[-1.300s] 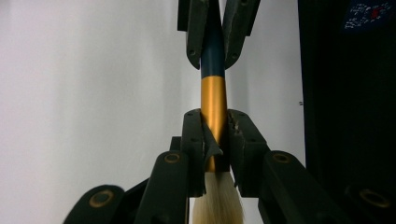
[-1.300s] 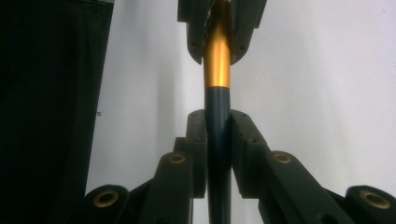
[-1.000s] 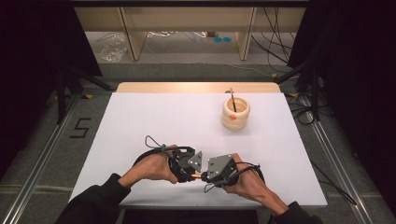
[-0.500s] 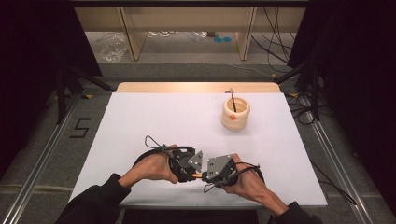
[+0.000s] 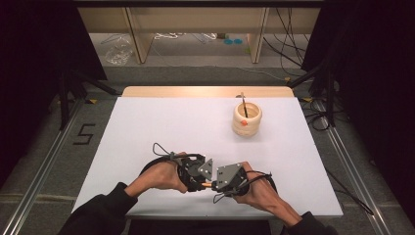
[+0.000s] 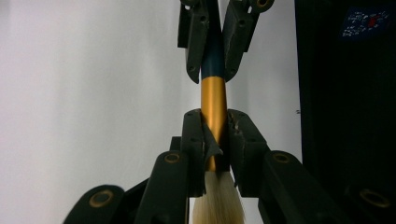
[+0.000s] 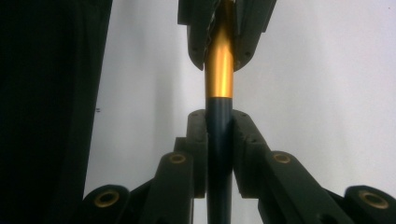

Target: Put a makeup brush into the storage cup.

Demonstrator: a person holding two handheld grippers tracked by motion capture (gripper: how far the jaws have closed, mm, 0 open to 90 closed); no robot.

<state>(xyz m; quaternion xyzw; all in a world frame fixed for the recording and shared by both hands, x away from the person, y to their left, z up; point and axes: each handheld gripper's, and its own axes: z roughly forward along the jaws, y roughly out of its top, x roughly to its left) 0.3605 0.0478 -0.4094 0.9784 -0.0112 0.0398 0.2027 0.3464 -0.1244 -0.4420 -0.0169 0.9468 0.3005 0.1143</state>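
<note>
A brush (image 6: 214, 100) with a gold ferrule, dark handle and pale bristles is hanging level between both grippers, near the front edge of the white table (image 5: 147, 127). The left gripper (image 5: 199, 175) is clamping its ferrule; the right gripper (image 5: 218, 186) is clenching its handle. A wooden holder (image 5: 246, 120) is standing well behind the brush.

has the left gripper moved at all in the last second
No. In the high view the left gripper sits the same way from the wooden pot and the table's near edge as before, shut on the brush.
</note>
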